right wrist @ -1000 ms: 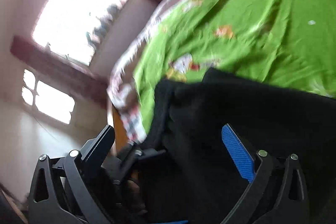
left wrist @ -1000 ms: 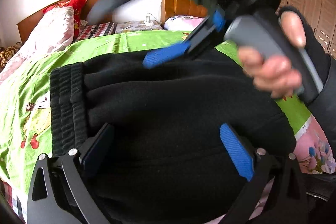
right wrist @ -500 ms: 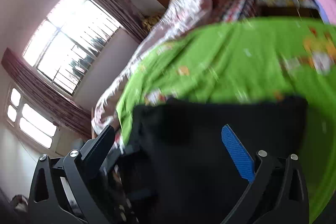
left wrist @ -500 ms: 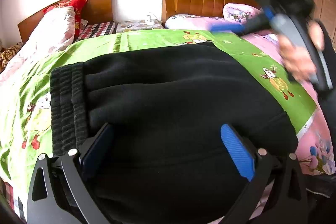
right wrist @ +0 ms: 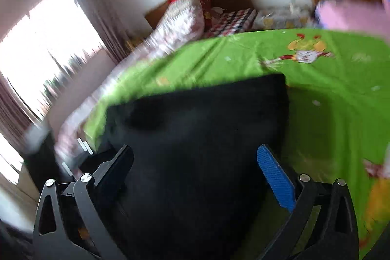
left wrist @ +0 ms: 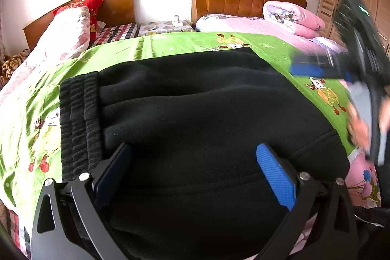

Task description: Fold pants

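Now that the right gripper has swung off to the frame's right edge, fingers wide like the left gripper's, the pants lie folded, likely nearly finished.

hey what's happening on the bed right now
A person is folding black pants on a green bedsheet with a handheld gripper in each hand. The pants lie folded into a compact bundle, ribbed waistband at one side. The left gripper hovers open above them; the right gripper, also open, is blurred off to the side.
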Motion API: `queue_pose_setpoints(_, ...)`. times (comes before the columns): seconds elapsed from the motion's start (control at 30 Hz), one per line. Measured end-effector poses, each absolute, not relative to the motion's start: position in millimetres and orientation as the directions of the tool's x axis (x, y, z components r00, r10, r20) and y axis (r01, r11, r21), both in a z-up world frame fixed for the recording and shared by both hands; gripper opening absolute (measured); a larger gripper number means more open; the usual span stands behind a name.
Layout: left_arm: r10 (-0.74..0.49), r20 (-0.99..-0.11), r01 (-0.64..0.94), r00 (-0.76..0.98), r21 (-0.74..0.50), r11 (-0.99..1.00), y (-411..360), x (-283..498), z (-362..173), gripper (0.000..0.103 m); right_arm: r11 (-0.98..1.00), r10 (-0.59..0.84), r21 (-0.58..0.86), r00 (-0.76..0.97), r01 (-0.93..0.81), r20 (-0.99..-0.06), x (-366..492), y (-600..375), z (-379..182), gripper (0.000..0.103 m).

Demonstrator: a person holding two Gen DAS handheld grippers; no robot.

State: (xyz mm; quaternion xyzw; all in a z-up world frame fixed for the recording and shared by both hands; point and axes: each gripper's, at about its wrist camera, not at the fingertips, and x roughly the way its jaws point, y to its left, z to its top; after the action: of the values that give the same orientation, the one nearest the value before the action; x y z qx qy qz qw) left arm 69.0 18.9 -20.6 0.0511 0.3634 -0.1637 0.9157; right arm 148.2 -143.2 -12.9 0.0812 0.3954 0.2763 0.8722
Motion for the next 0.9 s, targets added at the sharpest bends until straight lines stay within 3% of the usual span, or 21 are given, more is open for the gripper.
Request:
queue_pose_setpoints(0.07, -0.263, -0.680, 0.336, 0.685, -0.025, 0.941, 18.5, 68.1, -20.5, 0.102, 0.892, 0.393, 0.156, 0.558, -0.424, -0.731, 124.2, -117.2, -25.9, 0.098)
queue_pose_setpoints(0.13, -0.261, -0.680, 0.338, 0.685, -0.020, 0.941, 17.9, 67.1, -21.2, 0.102, 0.904, 0.365, 0.106, 0.616, -0.415, -0.698, 104.7, -122.3, -31.8, 0.098)
queue_pose_setpoints(0.3, -0.255, -0.679, 0.332, 0.689, -0.018, 0.943, 16.9, 67.1, -21.6, 0.102, 0.917, 0.364, 0.124, 0.663, -0.380, -0.654, 78.9, -151.3, -14.4, 0.099)
queue_pose_setpoints(0.43, -0.242, -0.676, 0.321, 0.696, -0.009, 0.947, 14.2, 67.7, -22.6, 0.102, 0.903, 0.390, 0.155, 0.613, -0.401, -0.687, 67.8, -144.5, -38.6, 0.098)
queue_pose_setpoints(0.57, -0.237, -0.675, 0.320, 0.699, -0.002, 0.947, 12.4, 66.4, -23.1, 0.102, 0.889, 0.452, 0.283, 0.594, -0.359, -0.666, 66.4, -165.2, -52.4, 0.099)
queue_pose_setpoints(0.77, -0.216, -0.636, 0.301, 0.741, 0.026, 0.953, 10.9, 57.5, -23.8, 0.102, 0.914, 0.377, 0.173, 0.613, -0.366, -0.694, 34.6, -162.5, -47.0, 0.099)
queue_pose_setpoints(0.9, -0.167, -0.595, 0.255, 0.787, 0.066, 0.965, 6.8, 45.6, -23.9, 0.102, 0.930, 0.344, 0.146, 0.665, -0.336, -0.663, 10.8, -171.5, -45.7, 0.099)
